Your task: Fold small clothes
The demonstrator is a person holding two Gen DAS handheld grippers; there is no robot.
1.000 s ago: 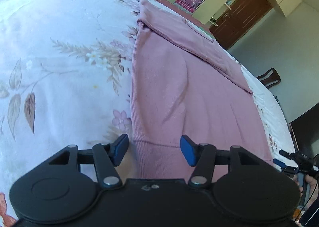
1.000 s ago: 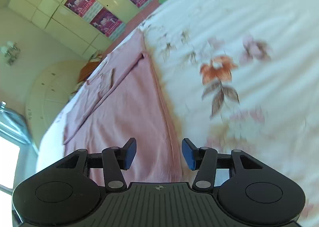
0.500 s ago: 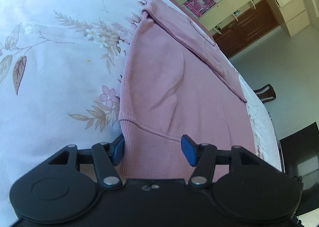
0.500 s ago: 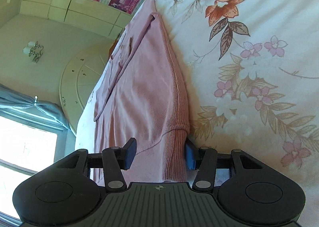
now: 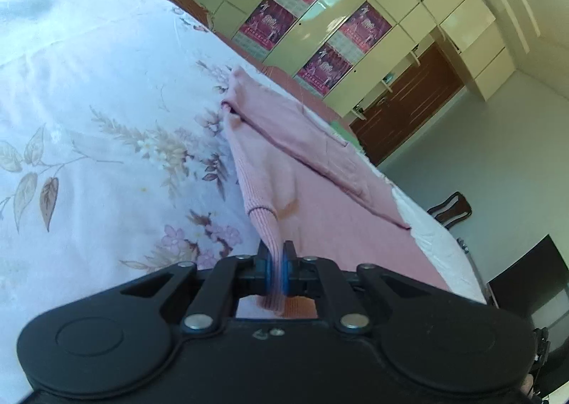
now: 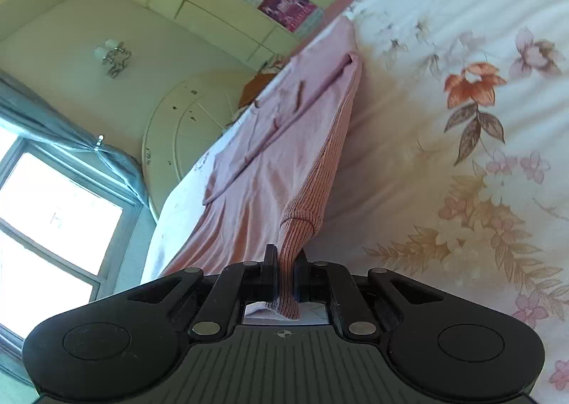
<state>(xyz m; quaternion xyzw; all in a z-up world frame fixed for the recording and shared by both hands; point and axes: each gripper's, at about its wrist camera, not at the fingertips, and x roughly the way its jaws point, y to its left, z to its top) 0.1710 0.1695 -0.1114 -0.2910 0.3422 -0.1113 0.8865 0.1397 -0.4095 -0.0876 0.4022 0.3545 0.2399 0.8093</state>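
Hem corners of the pink garment (image 5: 320, 219) on the floral bedsheet (image 5: 89, 127) are pinched in my left gripper (image 5: 276, 270) and right gripper (image 6: 285, 272), so I'd lift both evenly and carry the ribbed edge forward, level and taut.

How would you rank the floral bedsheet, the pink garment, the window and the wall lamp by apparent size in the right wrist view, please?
1. Floral bedsheet.
2. Pink garment and window: alike in apparent area, so unranked; the frame edge crops the window.
3. Wall lamp: clearly smallest, though it is far away.
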